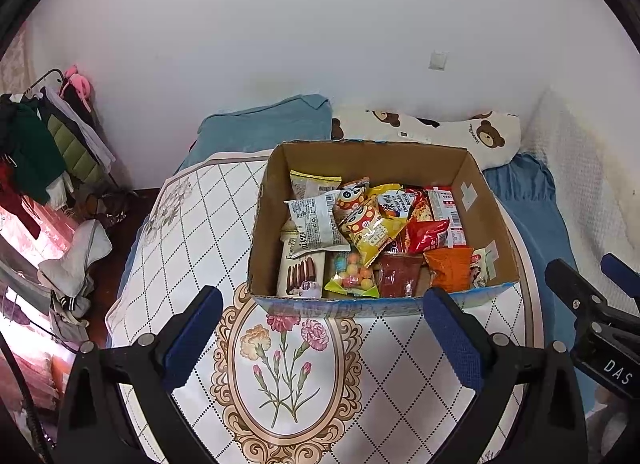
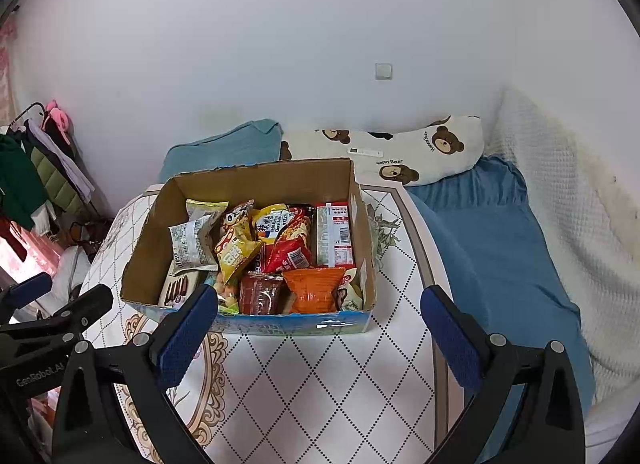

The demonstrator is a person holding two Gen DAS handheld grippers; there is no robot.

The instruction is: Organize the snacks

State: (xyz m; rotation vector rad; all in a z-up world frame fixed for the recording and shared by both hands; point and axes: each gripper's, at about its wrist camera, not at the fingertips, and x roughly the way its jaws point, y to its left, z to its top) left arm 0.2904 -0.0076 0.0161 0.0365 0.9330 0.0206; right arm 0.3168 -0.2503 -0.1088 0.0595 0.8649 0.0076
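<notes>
Both grippers, left gripper [image 1: 322, 306] and right gripper [image 2: 319, 304], spread empty before the snack box [image 1: 360, 306].

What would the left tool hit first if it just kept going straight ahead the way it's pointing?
Probably the near wall of the cardboard box; the open left tool points straight at it over the tablecloth, though height is unclear.

One cardboard box [image 1: 472, 188], two pillows [image 1: 264, 128], two grippers [image 1: 324, 304].

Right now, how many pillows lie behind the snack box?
2. A blue pillow sits behind the box's left side, against the wall. A bear-print pillow lies to its right, on the blue sheet. The box may hide others.
</notes>
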